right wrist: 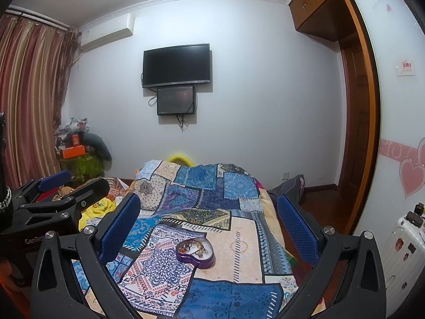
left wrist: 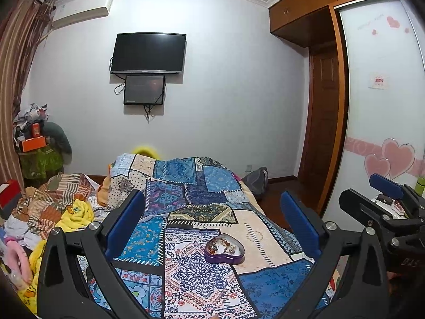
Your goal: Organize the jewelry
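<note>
Left gripper (left wrist: pixel 212 220): fingers spread wide apart, nothing between them; it hangs above the near end of the bed, with the heart box just ahead and between the blue pads (left wrist: pixel 124 226).
Right gripper (right wrist: pixel 208 223): jaws likewise wide apart and empty, just to the right of the left gripper; the heart box lies ahead, between its fingers.
Heart box (left wrist: pixel 224 248): a purple heart-shaped tin, lid off, resting flat on the quilt near the close end of the bed.
Jewelry (left wrist: pixel 221 246): a tangle of small pieces inside the heart box; single items too small to tell apart.
Quilt (left wrist: pixel 186 186): blue, cream and patterned patchwork, running from under the heart box toward the far wall.
Clothes heap (left wrist: pixel 53 212): yellow, striped and pink fabrics, left of the heart box.
Suitcase (right wrist: pixel 403 242): white, with stickers, well to the right of the heart box.
Wardrobe (left wrist: pixel 379 106): sliding door with pink hearts, right of and beyond the heart box.
Television (left wrist: pixel 148 53): dark screen on the far wall beyond the heart box, a smaller screen (left wrist: pixel 144 89) just below it.
</note>
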